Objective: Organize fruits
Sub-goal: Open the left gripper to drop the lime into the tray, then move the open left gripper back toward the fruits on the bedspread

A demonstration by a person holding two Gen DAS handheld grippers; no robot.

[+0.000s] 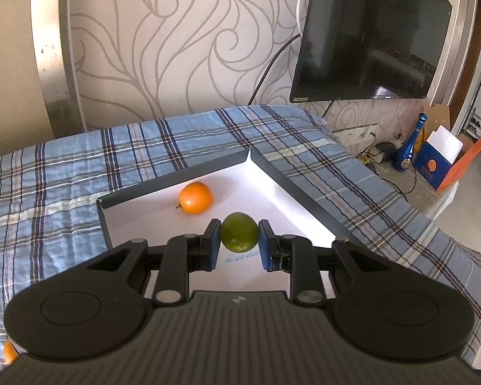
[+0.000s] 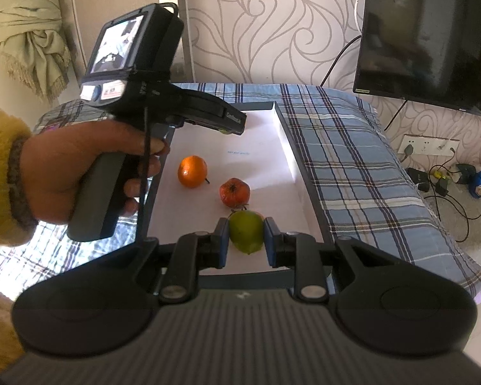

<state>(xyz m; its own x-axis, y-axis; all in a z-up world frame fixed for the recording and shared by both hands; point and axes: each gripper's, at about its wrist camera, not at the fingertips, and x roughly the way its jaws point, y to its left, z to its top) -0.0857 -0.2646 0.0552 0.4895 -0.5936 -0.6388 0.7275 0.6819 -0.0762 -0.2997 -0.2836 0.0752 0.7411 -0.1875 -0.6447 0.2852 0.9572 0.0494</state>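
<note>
Left wrist: left gripper [image 1: 239, 240] clamped on a dark green lime [image 1: 239, 236] over the white tray [image 1: 291, 205]; one orange [image 1: 195, 197] already in.

Right wrist: right gripper [image 2: 246, 237] gripping a yellow-green fruit [image 2: 246, 231] above the tray, beside a red fruit [image 2: 234, 192]. Two placements apparently left.

I see a bed [image 2: 352, 166] spread with a blue, white and brown plaid cover [image 1: 80, 173]. A shallow dark-rimmed cardboard tray with a white floor [image 2: 272, 147] lies directly on the cover. Inside, a round orange citrus [image 2: 192, 171] rests at ten o'clock from a reddish, pomegranate-like fruit [image 2: 234, 192], slightly apart.
</note>
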